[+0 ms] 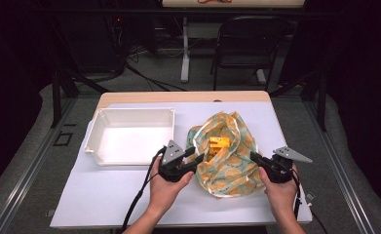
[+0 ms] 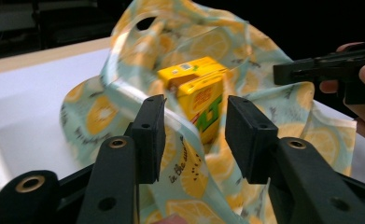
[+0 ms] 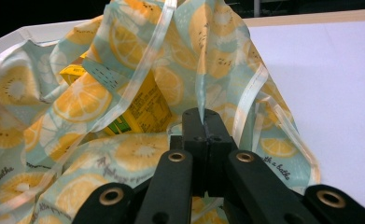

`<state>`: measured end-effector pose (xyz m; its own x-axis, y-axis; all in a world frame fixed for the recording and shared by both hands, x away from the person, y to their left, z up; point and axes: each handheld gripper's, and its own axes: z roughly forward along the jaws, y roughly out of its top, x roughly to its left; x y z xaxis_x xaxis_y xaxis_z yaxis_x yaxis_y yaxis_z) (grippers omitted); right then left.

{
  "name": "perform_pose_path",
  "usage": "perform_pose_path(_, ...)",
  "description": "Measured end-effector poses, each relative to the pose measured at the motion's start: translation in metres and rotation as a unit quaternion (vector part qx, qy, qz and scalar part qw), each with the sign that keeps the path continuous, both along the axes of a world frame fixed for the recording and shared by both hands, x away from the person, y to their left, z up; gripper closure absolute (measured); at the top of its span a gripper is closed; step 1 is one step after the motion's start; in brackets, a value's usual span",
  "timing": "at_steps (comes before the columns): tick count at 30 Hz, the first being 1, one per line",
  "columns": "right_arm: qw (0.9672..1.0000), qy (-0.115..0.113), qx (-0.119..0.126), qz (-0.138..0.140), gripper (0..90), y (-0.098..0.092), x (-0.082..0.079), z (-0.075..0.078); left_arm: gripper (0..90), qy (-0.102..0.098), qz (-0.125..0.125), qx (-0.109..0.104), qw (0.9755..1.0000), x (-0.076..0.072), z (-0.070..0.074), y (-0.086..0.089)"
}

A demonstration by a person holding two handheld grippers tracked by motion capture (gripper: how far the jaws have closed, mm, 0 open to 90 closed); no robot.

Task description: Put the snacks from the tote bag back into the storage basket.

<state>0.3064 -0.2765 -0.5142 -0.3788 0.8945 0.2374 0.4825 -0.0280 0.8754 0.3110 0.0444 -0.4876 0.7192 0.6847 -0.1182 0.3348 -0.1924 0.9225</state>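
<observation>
A: The right gripper (image 3: 203, 122) pinches the edge of the thin plastic bag with lemon print (image 1: 232, 161) on the white table (image 1: 105, 200). The left gripper (image 2: 194, 135) has its jaws apart, not gripping the bag.

B: If the right one pulls hard, the yellow juice cartons (image 2: 200, 93) standing inside may tip over.

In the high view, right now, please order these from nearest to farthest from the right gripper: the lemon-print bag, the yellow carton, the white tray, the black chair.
1. lemon-print bag: its edge is pinched in the shut right gripper.
2. yellow carton: inside the bag, to the gripper's left.
3. white tray: on the table's left half.
4. black chair: on the floor beyond the table's far edge.
</observation>
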Motion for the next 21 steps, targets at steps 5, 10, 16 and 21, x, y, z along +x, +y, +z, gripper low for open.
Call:
perform_pose_path(5, 1.0000, -0.008, -0.002, 0.004, 90.0, 0.001, -0.002, 0.002, 52.1, -0.029, 0.005, -0.002, 0.9996, -0.007, 0.006, -0.009)
perform_pose_path(10, 0.9999, -0.011, -0.004, 0.008, 90.0, 0.004, -0.003, 0.003, 45.4, -0.022, -0.053, 0.028, 0.9979, -0.006, 0.004, -0.026)
perform_pose_path(16, 0.9998, -0.014, -0.005, 0.015, 90.0, 0.007, -0.004, 0.004, 41.5, 0.012, -0.051, 0.083, 0.9952, 0.007, -0.010, -0.048)
perform_pose_path(21, 0.9995, -0.016, -0.014, 0.023, 90.0, 0.011, -0.005, 0.004, 41.6, 0.032, -0.014, 0.135, 0.9902, 0.021, -0.027, -0.062)
